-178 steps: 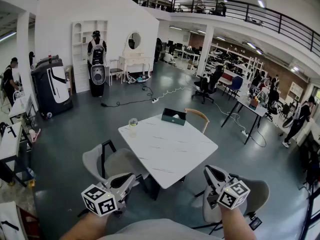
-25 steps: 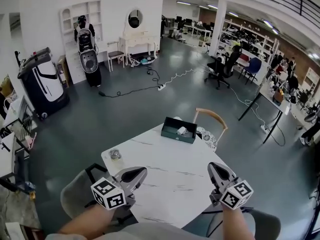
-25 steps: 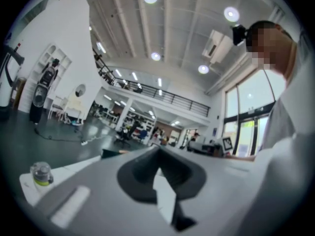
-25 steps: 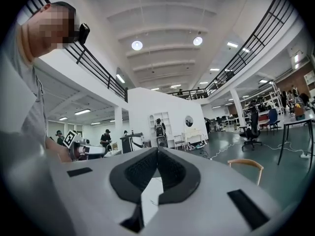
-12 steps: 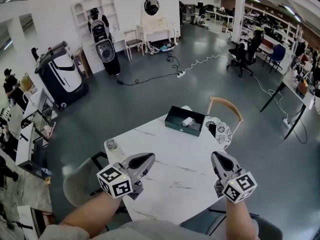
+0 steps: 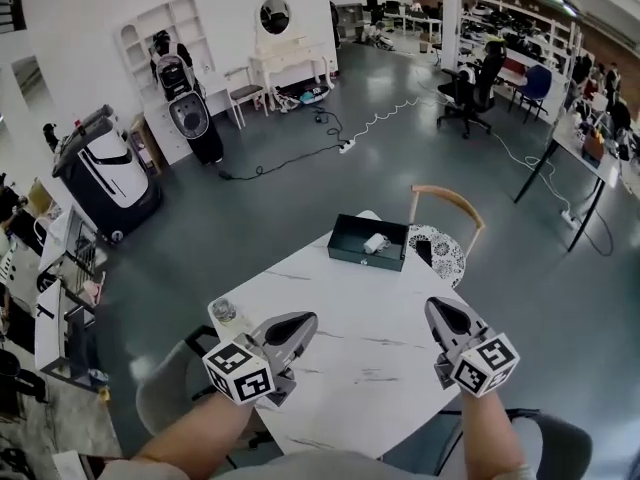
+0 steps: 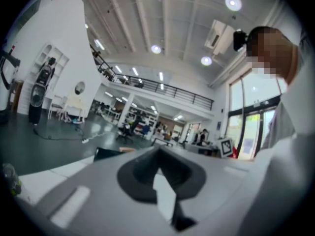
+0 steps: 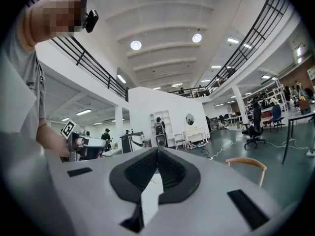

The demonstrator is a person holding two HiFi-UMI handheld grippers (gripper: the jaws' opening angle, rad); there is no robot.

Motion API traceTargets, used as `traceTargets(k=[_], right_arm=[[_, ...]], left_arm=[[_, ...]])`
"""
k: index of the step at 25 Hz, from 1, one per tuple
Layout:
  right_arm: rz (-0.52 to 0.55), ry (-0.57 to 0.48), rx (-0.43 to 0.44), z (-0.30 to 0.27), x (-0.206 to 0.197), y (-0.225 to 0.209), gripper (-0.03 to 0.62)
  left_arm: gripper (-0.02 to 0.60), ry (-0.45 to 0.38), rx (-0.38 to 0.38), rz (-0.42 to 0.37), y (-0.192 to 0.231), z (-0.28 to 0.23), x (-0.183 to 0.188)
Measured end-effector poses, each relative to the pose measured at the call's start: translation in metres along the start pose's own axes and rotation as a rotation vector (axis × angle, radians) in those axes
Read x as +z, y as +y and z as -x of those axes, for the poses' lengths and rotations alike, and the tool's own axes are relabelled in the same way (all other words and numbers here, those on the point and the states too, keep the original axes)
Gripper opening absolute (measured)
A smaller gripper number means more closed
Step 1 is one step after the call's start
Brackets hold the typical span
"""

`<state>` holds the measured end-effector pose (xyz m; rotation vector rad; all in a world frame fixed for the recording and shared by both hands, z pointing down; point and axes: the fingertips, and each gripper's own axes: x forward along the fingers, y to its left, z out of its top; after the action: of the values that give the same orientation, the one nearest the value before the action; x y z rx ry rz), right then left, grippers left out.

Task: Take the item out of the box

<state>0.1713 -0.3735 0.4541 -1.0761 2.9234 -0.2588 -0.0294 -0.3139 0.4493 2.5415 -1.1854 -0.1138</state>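
A dark open box (image 6: 366,241) stands at the far edge of the white marble table (image 6: 350,363), and a small white item (image 6: 376,243) lies inside it. My left gripper (image 6: 303,320) hangs over the near left part of the table, shut and empty. My right gripper (image 6: 435,308) is over the near right edge, its jaws also together with nothing between them. Both point level toward the box and are well short of it. In the left gripper view the jaw tips (image 7: 158,149) meet, with the box (image 7: 107,154) low beyond them. The right gripper view shows its tips (image 8: 157,150) closed.
A small glass jar (image 6: 225,311) sits at the table's left corner. A wooden-backed chair (image 6: 445,205) with a patterned seat (image 6: 441,255) stands behind the box. A grey chair (image 6: 165,393) is at the near left. Grey floor surrounds the table.
Both grippers have moved forward over the table toward the box and sunk a little. Both stay shut.
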Motion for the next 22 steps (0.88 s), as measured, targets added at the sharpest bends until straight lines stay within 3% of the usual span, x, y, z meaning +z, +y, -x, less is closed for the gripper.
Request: traceTargets(k=[9,22], right_arm=[[-0.045,0.040,-0.093,-0.014,-0.012,0.009,0.008],[-0.062,0.059,-0.087,-0.038,-0.028,-0.012,0.008]], left_arm=[[0.005,0.023,-0.095,0.047,0.035,-0.015,-0.013],[0.005,0.042,-0.109,0.008,0.055,-0.051,-0.018]])
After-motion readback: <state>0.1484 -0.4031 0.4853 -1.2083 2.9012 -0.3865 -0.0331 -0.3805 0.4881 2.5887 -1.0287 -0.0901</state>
